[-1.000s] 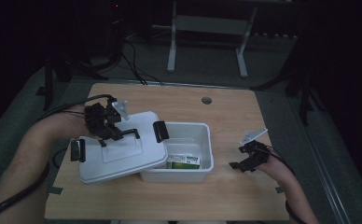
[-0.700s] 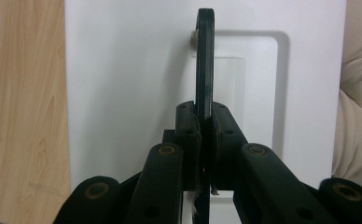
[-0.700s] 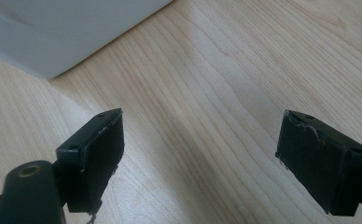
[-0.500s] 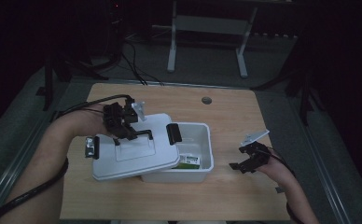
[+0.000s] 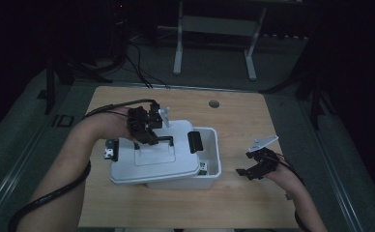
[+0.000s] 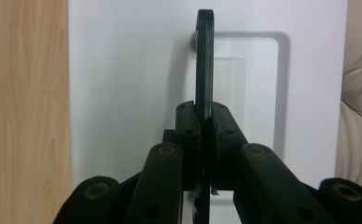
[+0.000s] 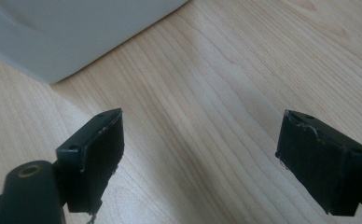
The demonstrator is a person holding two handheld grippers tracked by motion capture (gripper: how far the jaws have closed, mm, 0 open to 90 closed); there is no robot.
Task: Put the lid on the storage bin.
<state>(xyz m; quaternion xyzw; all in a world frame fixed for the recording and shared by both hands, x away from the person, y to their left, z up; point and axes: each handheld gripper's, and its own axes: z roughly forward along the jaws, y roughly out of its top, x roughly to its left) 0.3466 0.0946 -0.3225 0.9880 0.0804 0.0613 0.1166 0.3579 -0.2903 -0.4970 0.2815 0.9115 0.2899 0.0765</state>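
Light wood desk point(image 5: 253, 125), dark room, metal stand point(image 5: 214, 38) at 12 o'clock. Left tool point(image 5: 149, 128) clamps lid handle point(image 6: 204, 60); lid point(image 5: 151, 159) rests askew over white bin point(image 5: 209, 166) mid-desk. Right tool point(image 5: 253, 166) gapes wide at 4 o'clock.

No text, number or brand can be read anywhere; the green-labelled item point(image 5: 202, 167) inside the white box point(image 5: 213, 170) and the small label at the lid's point(image 5: 156, 162) left end are too small and dim to make out
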